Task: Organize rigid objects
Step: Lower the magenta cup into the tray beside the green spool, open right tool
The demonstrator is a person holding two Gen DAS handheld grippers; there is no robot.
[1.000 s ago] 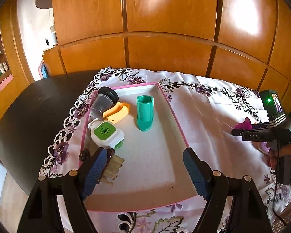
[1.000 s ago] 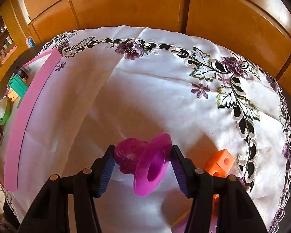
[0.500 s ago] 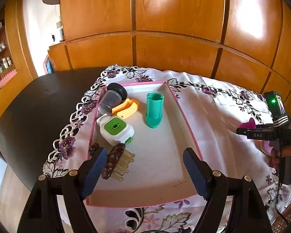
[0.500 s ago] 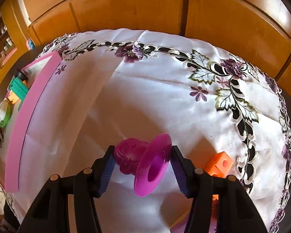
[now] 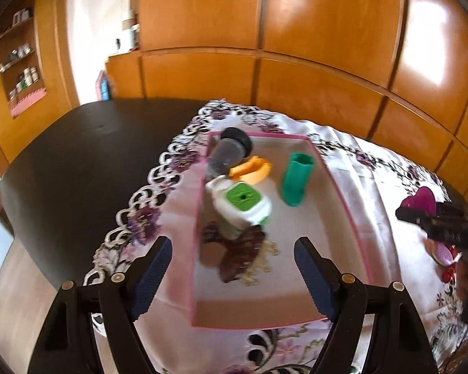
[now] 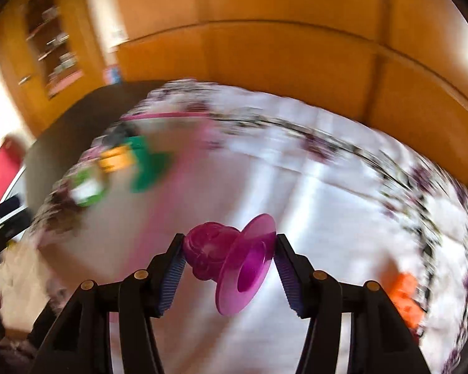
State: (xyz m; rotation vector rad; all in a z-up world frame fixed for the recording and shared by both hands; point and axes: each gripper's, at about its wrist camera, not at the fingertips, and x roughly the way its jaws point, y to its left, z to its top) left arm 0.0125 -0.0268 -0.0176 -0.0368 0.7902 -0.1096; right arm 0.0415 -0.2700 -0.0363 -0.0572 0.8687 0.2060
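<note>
We hold a purple toy (image 6: 231, 258) tight in our right gripper (image 6: 229, 260), up above the white cloth (image 6: 327, 187). Our left gripper (image 5: 232, 272) has its jaws wide apart with nothing in them, over the near end of the pink tray (image 5: 199, 205). An orange block (image 6: 405, 296) lies near the table's right edge.

the left gripper (image 5: 232, 275) has black angular plastic arms, brass-coloured screw heads and ribbed dark blue pads (image 5: 153, 275). the right gripper (image 6: 229, 268) is built alike, its ribbed pads (image 6: 171, 275) a lighter blue.
</note>
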